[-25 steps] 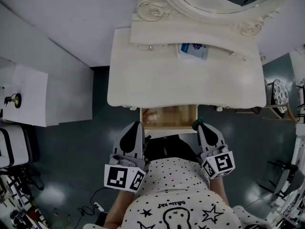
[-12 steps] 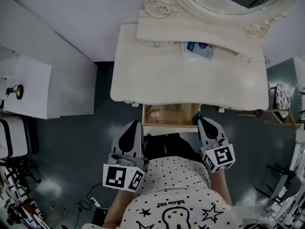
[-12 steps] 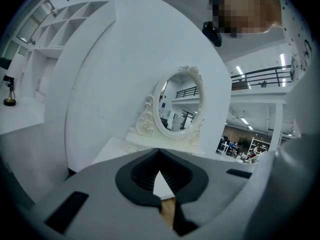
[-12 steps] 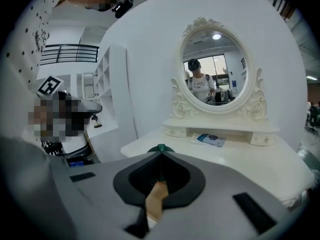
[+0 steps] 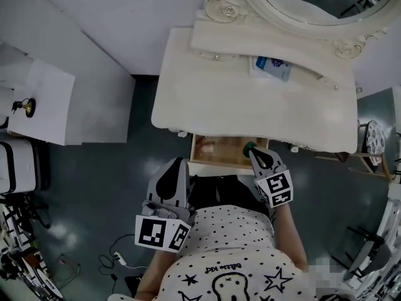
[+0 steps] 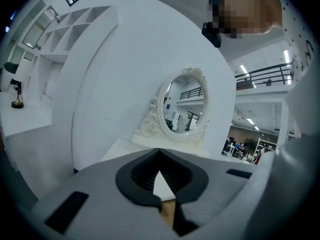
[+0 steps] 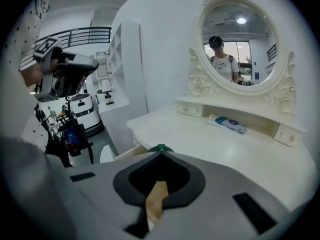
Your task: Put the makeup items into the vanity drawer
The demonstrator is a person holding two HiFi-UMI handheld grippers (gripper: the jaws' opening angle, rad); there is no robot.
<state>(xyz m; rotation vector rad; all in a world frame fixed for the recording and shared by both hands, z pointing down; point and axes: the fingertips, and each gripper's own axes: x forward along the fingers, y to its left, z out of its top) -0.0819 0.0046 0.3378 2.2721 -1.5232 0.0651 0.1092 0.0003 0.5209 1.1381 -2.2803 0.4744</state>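
The white vanity [image 5: 250, 105] has its wooden drawer [image 5: 216, 162] pulled out toward me, with a pale item [image 5: 207, 146] lying in its left part. My right gripper [image 5: 251, 150] hovers over the drawer's right end, shut on a small green makeup item [image 5: 249, 147]; that green tip [image 7: 161, 148] pokes out past the jaws in the right gripper view. A blue and white pack [image 5: 273, 67] lies under the mirror shelf, also seen as the pack [image 7: 228, 123]. My left gripper [image 5: 177, 163] is held near my body, shut and holding nothing [image 6: 159, 151].
An ornate oval mirror [image 5: 313, 2] tops the vanity, with small knobbed drawers at each shelf end. A white side cabinet [image 5: 44, 111] carrying a small dark ornament [image 5: 25, 107] stands left. A patterned stool [image 5: 369, 121] sits right. Cables lie on the dark floor [image 5: 119, 259].
My right gripper has moved forward and slightly left with the green item, from the drawer's front edge to over its right end. The left gripper has stayed put.
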